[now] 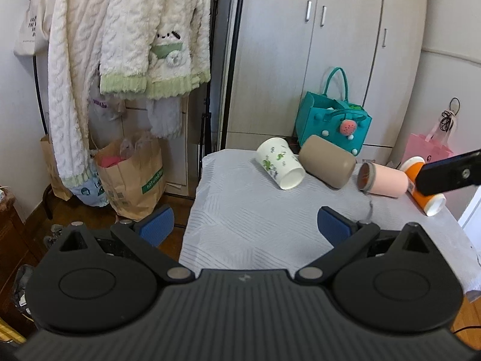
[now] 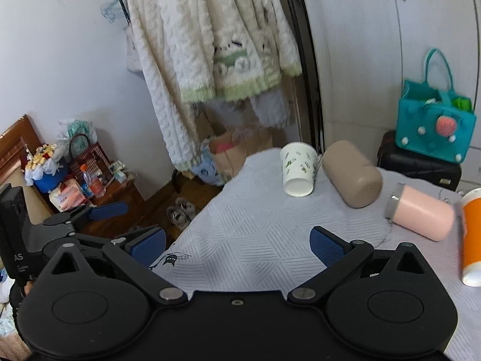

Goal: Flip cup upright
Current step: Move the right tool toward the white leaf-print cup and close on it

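Left hand-held gripper [image 1: 245, 224] jaws spread wide, right hand-held gripper [image 2: 237, 245] likewise

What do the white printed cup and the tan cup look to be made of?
White printed cup: likely paper, matte, with a thin rolled rim and green printed motifs. Tan cup: smooth, opaque, satin sheen with rounded edges, so probably plastic or coated ceramic; the look leaves that open. Both lie on the quilted table cover.

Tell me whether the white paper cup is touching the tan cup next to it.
Cannot tell. In the left wrist view the white paper cup and tan cup seem to meet at one edge, but neither view plainly shows contact or gap.
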The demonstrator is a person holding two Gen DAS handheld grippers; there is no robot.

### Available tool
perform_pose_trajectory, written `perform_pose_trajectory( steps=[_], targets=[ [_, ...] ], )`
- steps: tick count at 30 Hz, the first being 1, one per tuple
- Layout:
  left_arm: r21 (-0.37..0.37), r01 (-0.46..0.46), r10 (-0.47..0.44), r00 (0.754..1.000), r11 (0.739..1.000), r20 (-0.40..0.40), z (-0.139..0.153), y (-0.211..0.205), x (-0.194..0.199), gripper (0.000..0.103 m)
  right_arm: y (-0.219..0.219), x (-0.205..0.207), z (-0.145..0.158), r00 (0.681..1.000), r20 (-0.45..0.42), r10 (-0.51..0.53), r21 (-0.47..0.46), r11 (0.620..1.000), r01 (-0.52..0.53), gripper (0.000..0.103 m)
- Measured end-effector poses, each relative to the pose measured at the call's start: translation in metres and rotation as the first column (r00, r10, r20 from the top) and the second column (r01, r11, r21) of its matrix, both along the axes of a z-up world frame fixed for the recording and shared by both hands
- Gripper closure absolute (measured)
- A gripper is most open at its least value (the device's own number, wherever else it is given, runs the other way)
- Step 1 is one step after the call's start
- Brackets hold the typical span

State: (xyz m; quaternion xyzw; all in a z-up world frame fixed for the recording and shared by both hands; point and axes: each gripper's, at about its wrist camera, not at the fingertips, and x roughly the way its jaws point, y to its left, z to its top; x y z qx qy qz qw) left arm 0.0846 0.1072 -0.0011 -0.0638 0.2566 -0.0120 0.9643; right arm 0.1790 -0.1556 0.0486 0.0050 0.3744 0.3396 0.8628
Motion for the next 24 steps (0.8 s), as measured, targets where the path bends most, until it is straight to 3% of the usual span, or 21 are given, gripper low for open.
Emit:
perform_pose_trajectory(
  steps=[4, 11, 24],
  targets=[
    [-0.048, 0.036, -0.035, 0.999, 0.998, 0.01, -0.008, 0.011, 0.018, 0.0, 0.019, 0.034, -0.009, 0.999, -0.048, -0.009, -0.046, 0.999, 0.007, 0.002],
    [-0.125, 0.075, -0.076, 0.997, 0.989, -0.003, -0.031, 0.015, 0.048, 0.0, 0.042, 0.098, -0.025, 0.99, -0.141, -0.02, -0.071, 0.997, 0.01, 0.019],
    [-0.12, 0.107, -0.114, 0.992, 0.987, -0.048, -0.048, 0.006, 0.073, 0.0, 0.067, 0.181, -0.076, 0.978, -0.197, -0.068, -0.162, 0.986, 0.036, 0.022]
  ],
)
